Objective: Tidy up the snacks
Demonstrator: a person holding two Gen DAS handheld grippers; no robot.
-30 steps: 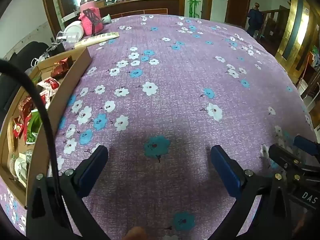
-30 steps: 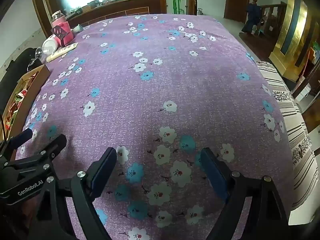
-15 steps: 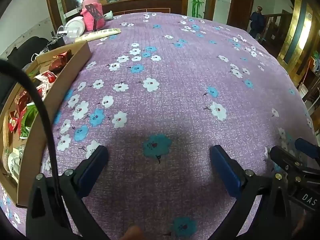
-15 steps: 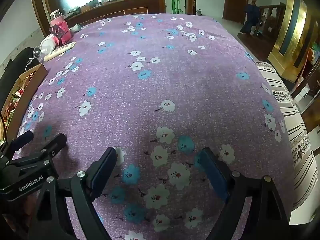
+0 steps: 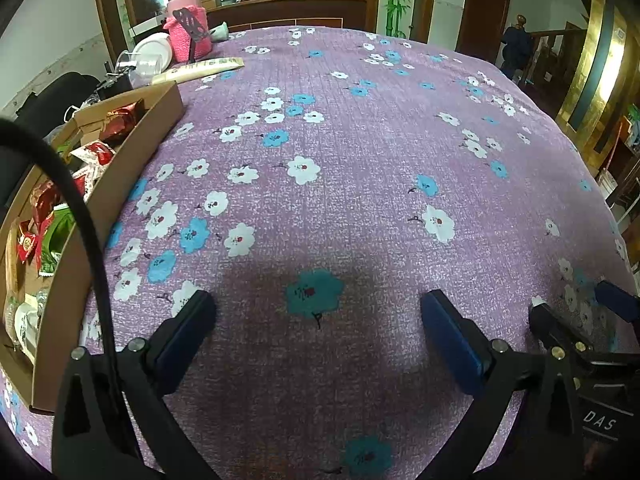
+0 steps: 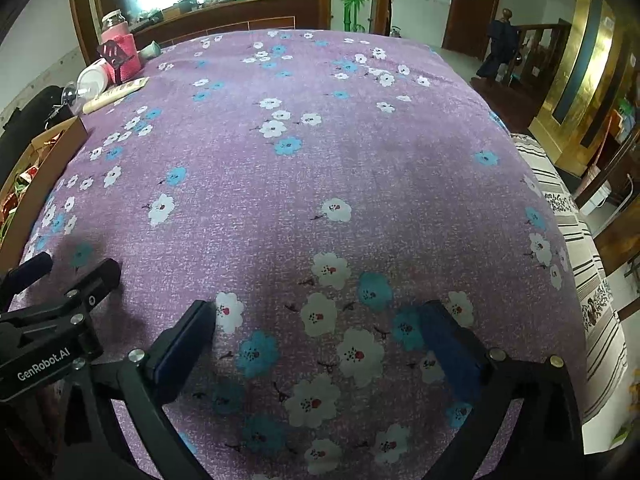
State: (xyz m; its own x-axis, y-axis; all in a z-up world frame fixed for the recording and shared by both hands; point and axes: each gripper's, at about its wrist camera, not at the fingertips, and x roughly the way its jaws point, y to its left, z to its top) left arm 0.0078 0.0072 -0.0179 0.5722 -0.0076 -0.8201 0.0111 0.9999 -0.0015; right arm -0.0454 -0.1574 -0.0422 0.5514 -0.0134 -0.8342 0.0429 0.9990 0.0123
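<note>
Both views shifted slightly; one snack box (image 5: 132, 148), two grippers, jaws apart.

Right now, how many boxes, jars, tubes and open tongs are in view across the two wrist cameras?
Cardboard box: 1
Jar in pink knit sleeve: 1
Cream tube: 1
Open tongs: 2, the left tongs and the right tongs
Total: 5
</note>
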